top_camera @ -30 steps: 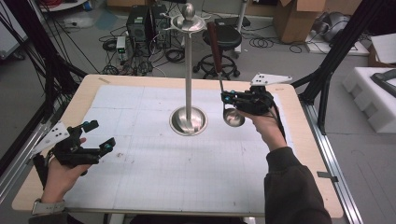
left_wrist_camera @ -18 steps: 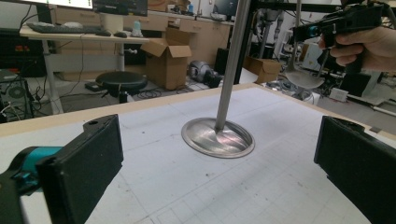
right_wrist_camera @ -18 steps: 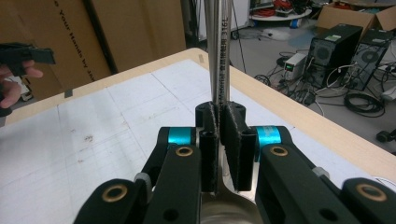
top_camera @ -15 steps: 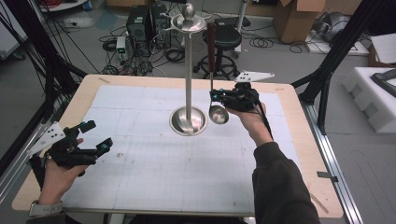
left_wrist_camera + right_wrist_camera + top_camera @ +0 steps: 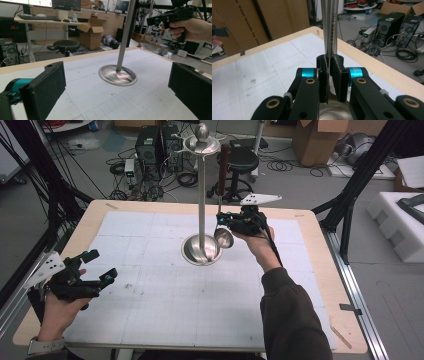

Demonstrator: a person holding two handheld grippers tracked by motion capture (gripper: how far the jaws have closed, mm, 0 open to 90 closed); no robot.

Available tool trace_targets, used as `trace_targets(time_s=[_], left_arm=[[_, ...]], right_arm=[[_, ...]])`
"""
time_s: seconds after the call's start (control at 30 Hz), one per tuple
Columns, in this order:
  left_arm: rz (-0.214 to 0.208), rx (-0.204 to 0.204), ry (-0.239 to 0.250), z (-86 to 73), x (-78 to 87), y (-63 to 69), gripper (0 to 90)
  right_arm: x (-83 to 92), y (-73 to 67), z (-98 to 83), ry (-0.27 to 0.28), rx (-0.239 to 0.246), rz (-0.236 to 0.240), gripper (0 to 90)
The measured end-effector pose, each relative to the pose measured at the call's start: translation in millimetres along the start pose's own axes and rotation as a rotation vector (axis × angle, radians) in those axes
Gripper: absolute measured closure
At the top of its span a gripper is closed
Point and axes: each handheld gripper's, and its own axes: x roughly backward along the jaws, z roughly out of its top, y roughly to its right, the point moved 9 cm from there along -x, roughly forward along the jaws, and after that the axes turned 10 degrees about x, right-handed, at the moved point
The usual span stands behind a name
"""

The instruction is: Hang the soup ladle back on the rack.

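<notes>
Ladle [image 5: 223,238] is pinched by its thin metal shaft in the right gripper [image 5: 226,220], bowl hanging below the jaws beside the stand [image 5: 201,251], presumably for hanging; left gripper [image 5: 95,265] is held spread, idle.

Lab, computer towers [image 5: 155,142], tangled floor cables [image 5: 187,179], cardboard boxes [image 5: 315,140]

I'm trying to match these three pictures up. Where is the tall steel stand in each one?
High view: the steel stand rises mid-table, with its round base on the mat.
Left gripper view: centre, pole running off the top, base below it.
Right gripper view: probably the paler shaft above the closed jaws, left of the ladle handle; base hidden.
Shared landmark: the white gridded mat.
</notes>
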Motion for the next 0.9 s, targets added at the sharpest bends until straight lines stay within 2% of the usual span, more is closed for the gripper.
trace_targets(time_s=[0.07,0.13,0.2,0.33,0.37,0.4,0.47,0.53,0.57,0.7,0.73,0.83,0.9], left_arm=[[0.001,-0.003,0.001,0.6,0.3,0.1,1.7],[-0.001,-0.004,0.004,1.5,0.8,0.4,1.7],[0.000,-0.003,0.007,2.5,1.4,0.5,1.8],[-0.003,-0.005,0.014,5.0,2.0,1.9,1.7],[-0.002,-0.007,0.014,5.2,2.0,2.1,1.8],[-0.003,-0.011,0.012,5.4,1.9,2.7,1.7],[-0.005,-0.011,0.014,6.1,1.1,4.3,1.7],[-0.007,-0.014,0.014,6.7,0.2,5.7,1.8],[-0.011,-0.016,0.013,7.2,-0.6,7.1,1.7],[-0.021,-0.028,0.008,8.1,-4.6,11.8,1.7],[-0.027,-0.029,0.009,8.1,-6.2,13.3,1.7],[-0.038,-0.033,0.001,7.4,-10.0,16.5,1.7],[-0.046,-0.036,-0.003,6.8,-13.6,18.8,1.7]], right_arm=[[-0.2,0.6,-0.1,0.001,0.003,-0.017,81.9],[1.6,1.3,0.0,0.011,0.002,-0.018,72.9],[6.3,1.8,0.1,0.022,0.002,-0.026,68.7],[18.0,-0.2,-1.0,0.046,-0.004,-0.006,47.0],[23.1,-0.6,-2.0,0.054,-0.008,-0.005,38.1],[25.0,-1.1,-2.5,0.056,-0.008,-0.001,35.4],[31.9,-3.3,-5.2,0.055,0.001,0.006,19.7],[37.5,-7.0,-9.9,0.044,-0.001,0.029,9.9],[42.4,-10.5,-15.2,0.031,0.011,0.031,0.3],[51.3,-17.0,-21.8,0.034,0.036,0.046,0.1],[56.0,-18.7,-25.0,0.035,0.052,0.036,0.1],[68.0,-22.7,-32.8,0.051,0.048,0.041,0.0],[78.4,-21.6,-41.9,0.047,0.055,0.019,0.0]])
